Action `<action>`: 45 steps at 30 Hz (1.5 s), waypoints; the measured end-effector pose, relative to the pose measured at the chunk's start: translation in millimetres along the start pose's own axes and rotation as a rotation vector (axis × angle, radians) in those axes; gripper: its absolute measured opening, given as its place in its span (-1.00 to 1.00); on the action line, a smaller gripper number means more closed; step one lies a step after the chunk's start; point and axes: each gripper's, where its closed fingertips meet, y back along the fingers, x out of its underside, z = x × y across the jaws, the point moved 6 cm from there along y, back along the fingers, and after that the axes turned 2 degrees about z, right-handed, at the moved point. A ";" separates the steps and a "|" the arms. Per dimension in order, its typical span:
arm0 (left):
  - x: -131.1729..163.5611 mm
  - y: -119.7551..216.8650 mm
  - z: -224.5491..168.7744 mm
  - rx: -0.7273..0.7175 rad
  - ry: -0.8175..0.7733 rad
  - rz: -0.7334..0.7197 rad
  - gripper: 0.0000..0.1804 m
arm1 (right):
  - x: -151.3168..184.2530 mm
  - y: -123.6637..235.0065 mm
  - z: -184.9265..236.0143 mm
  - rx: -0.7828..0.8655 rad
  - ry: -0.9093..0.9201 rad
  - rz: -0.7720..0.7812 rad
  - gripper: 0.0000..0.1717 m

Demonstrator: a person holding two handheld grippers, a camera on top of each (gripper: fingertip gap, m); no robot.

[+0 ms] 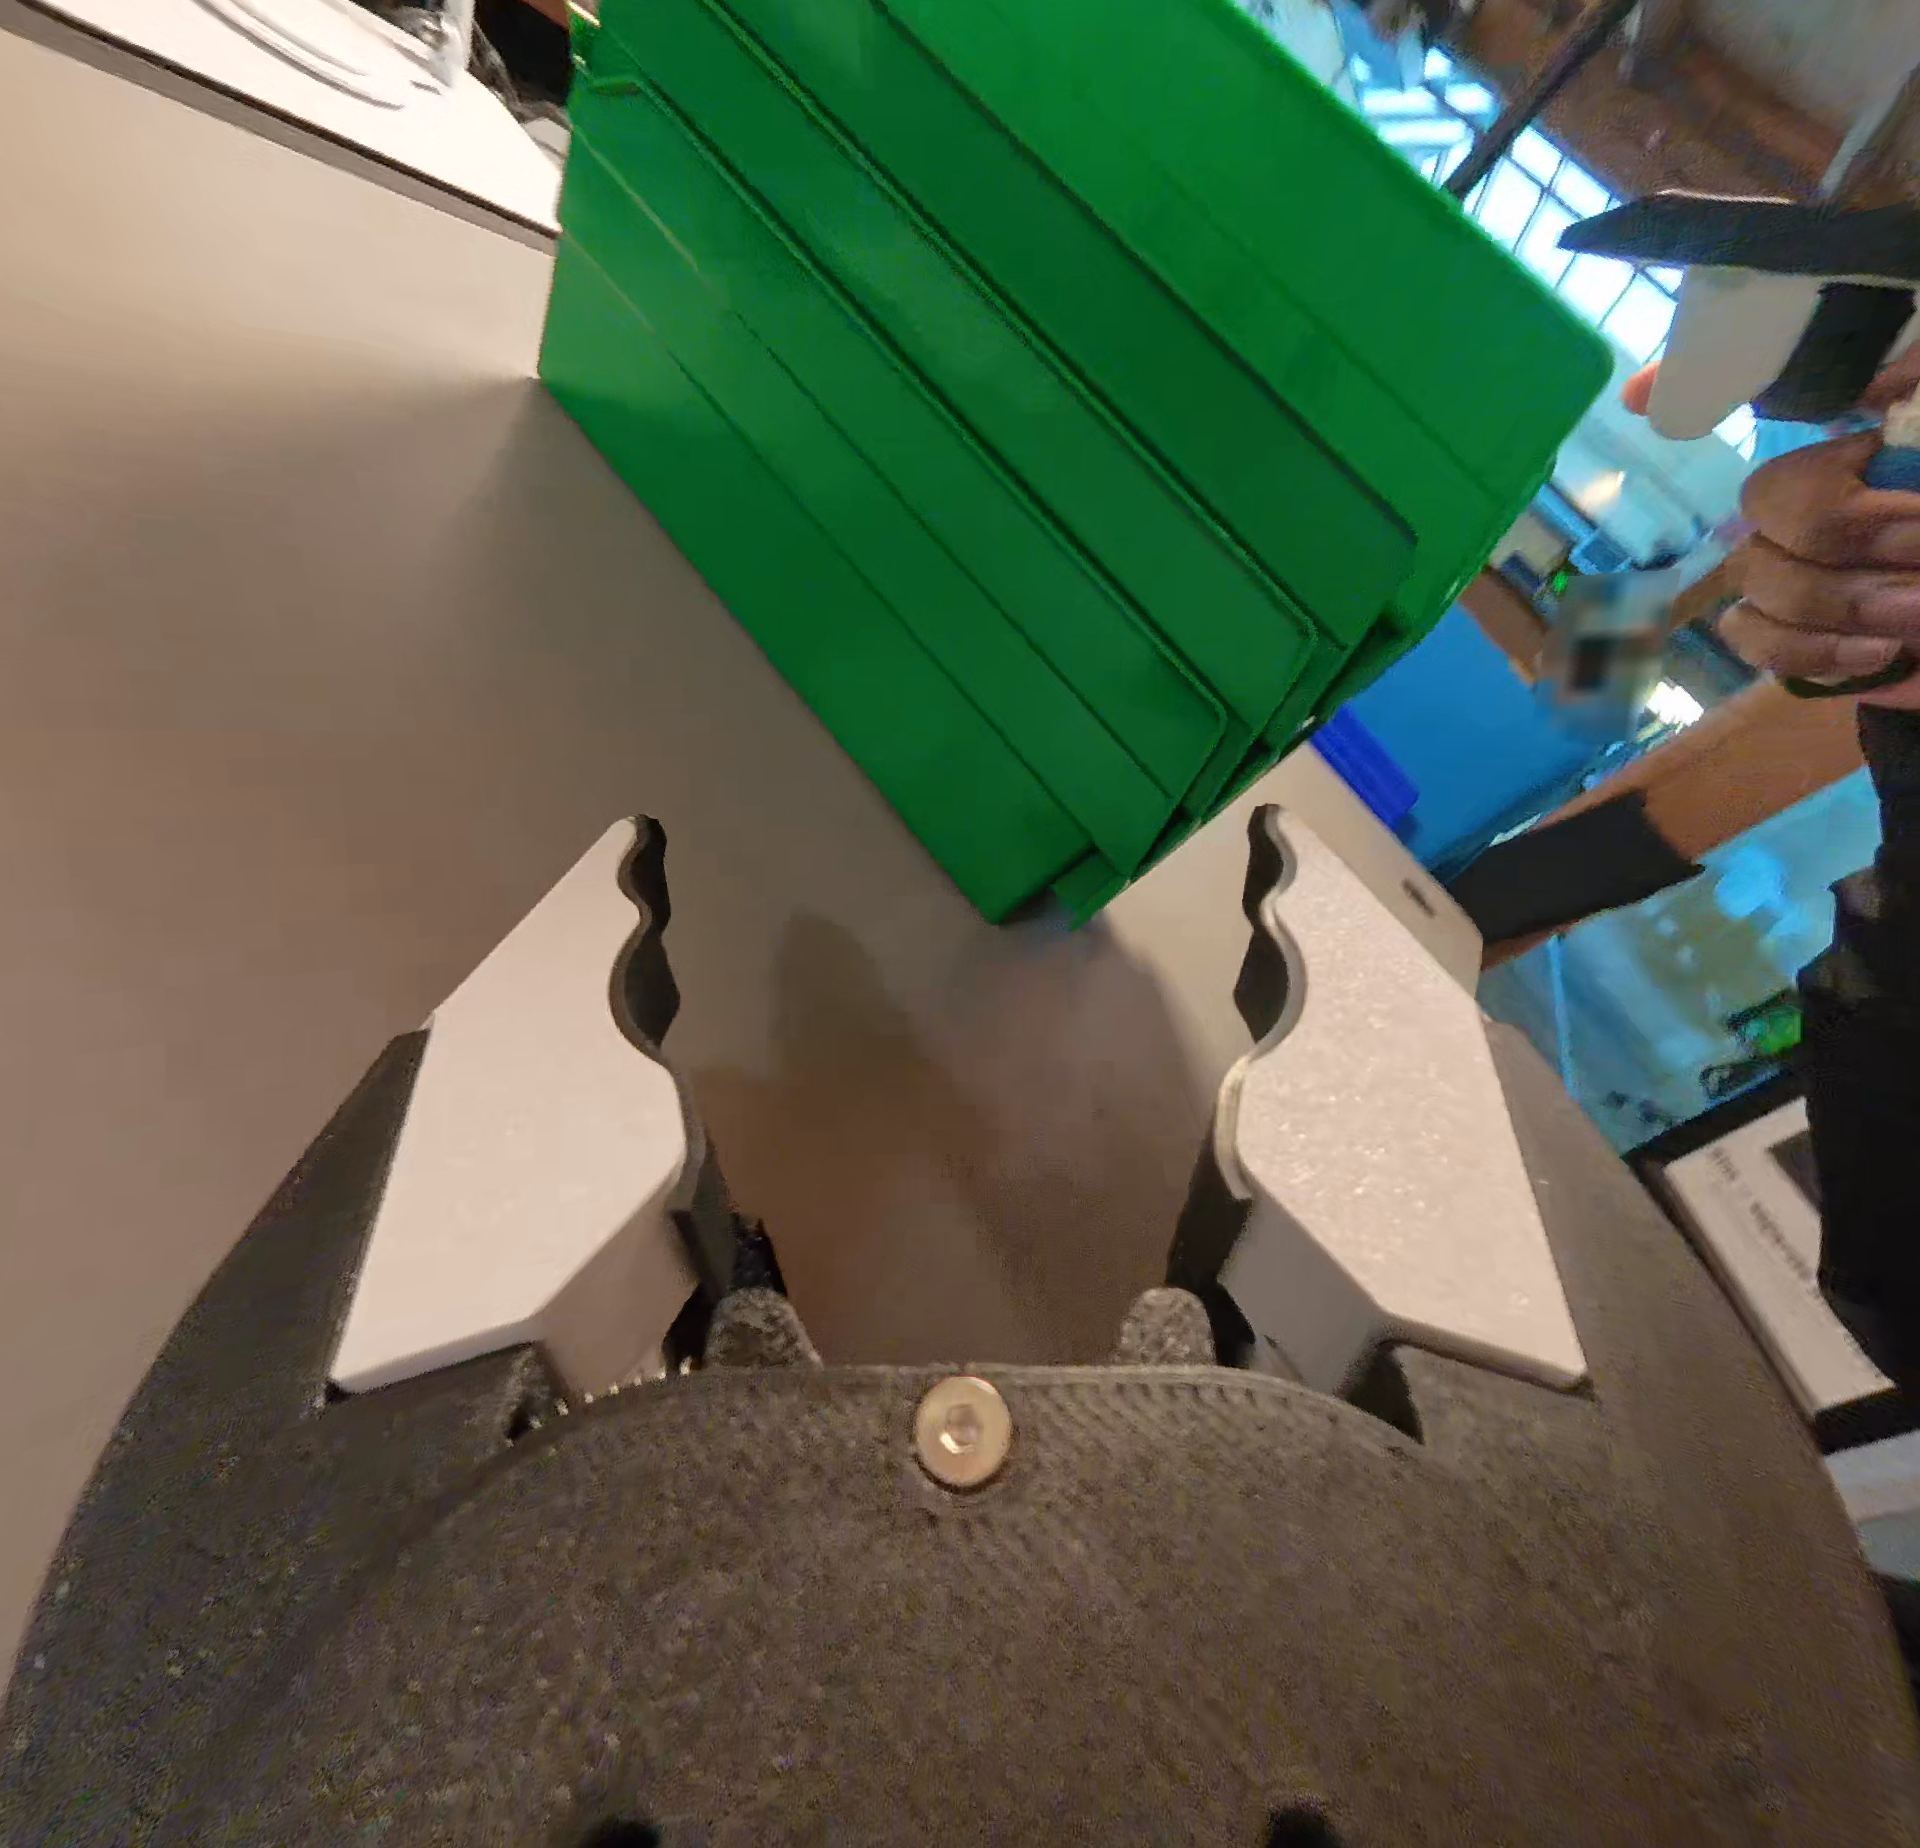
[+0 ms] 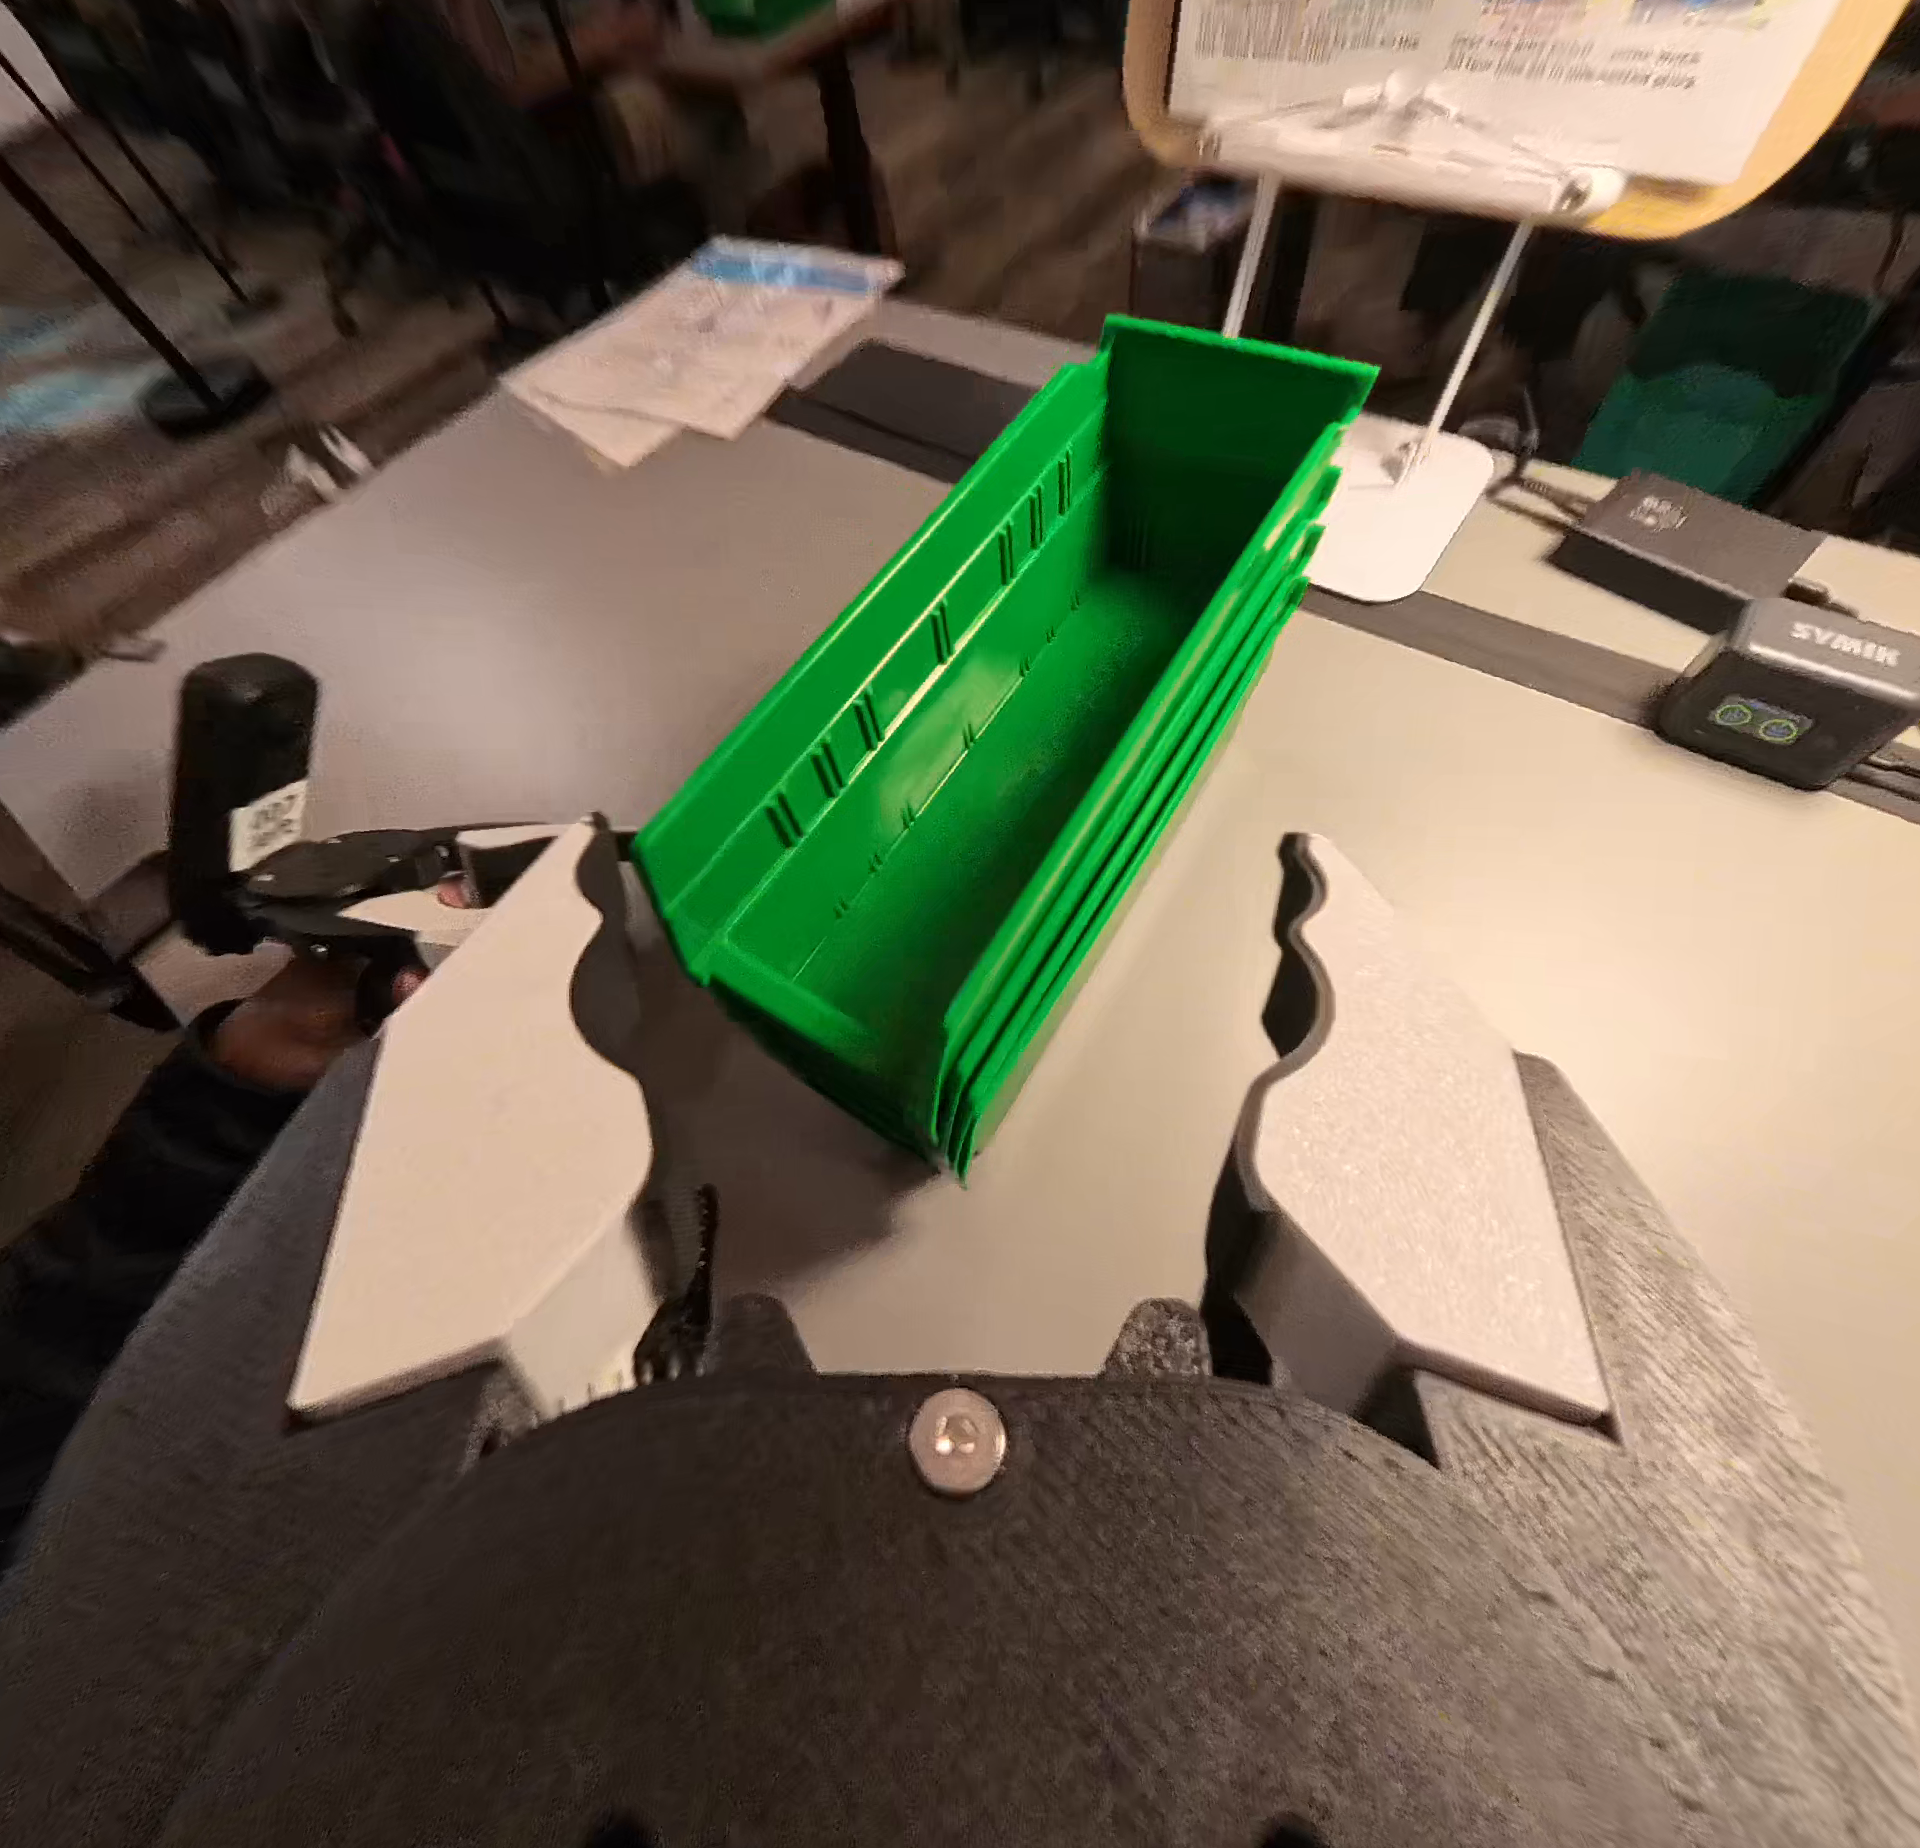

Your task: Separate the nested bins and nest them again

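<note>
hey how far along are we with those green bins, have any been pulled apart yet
Nothing looks done yet: the green bins sit as one nested stack on the grey table, rims layered together, with no bin standing apart. In hand: nothing. The left gripper and right gripper are both open, near the stack, the right one around its near end but not gripping it. Left to do: separate the bins, then nest them again.

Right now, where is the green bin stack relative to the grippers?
The green bin stack rests on the grey table, just ahead of the open right gripper; the left gripper faces its side.
</note>
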 end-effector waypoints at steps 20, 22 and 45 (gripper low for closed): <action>0.7 18.9 -11.7 0.076 0.019 -0.116 0.20 | -36.4 -139.9 -20.1 0.244 -0.005 0.670 0.79; 0.6 19.5 -11.7 0.070 0.018 -0.121 0.20 | -35.6 -141.2 -21.4 0.241 -0.022 0.675 0.79; -15.2 58.3 32.7 -0.179 0.009 -0.153 0.12 | -19.8 -156.4 -15.3 0.258 -0.024 0.739 0.61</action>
